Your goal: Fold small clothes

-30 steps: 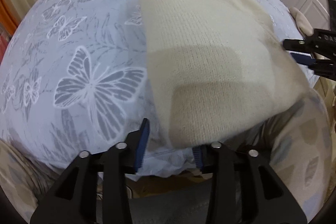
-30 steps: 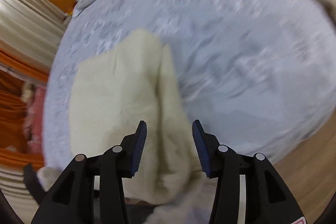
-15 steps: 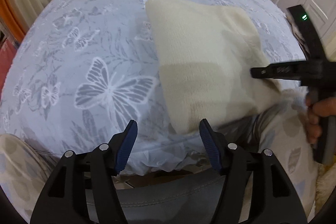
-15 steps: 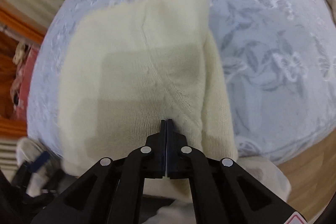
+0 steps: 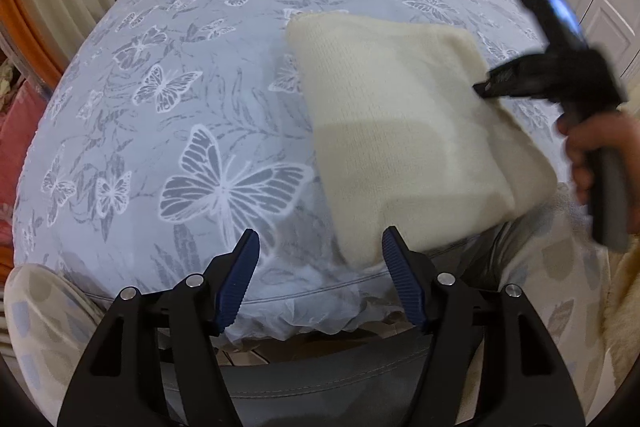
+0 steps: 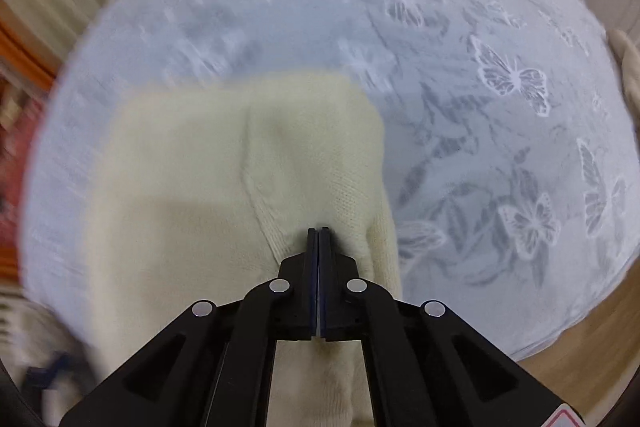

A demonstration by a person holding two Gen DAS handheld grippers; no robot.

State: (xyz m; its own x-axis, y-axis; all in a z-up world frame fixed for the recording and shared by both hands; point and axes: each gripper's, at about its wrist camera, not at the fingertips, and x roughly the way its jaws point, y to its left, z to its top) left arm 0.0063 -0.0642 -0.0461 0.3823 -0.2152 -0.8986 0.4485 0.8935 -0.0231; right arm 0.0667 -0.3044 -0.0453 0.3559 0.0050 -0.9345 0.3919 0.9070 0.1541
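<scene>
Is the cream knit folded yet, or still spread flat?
Folded, at least partly. The knit shows a doubled, rounded edge at its far-left corner and lies as a compact block on the bedsheet. The right gripper is shut on it.

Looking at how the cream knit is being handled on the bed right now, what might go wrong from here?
The right tool pinches only one spot of the cream knit, so the fold may bunch or slip out. The knit's near corner overhangs the bed edge and could slide off, since the left tool is open and holds nothing.

Both wrist cameras are looking steeply down from close above the bed's near edge, sharing the cream knit (image 5: 400, 131) (image 6: 248, 187) and butterfly sheet (image 5: 180, 107) (image 6: 500, 87); the left view is also catching the right gripper (image 5: 480, 89).
</scene>
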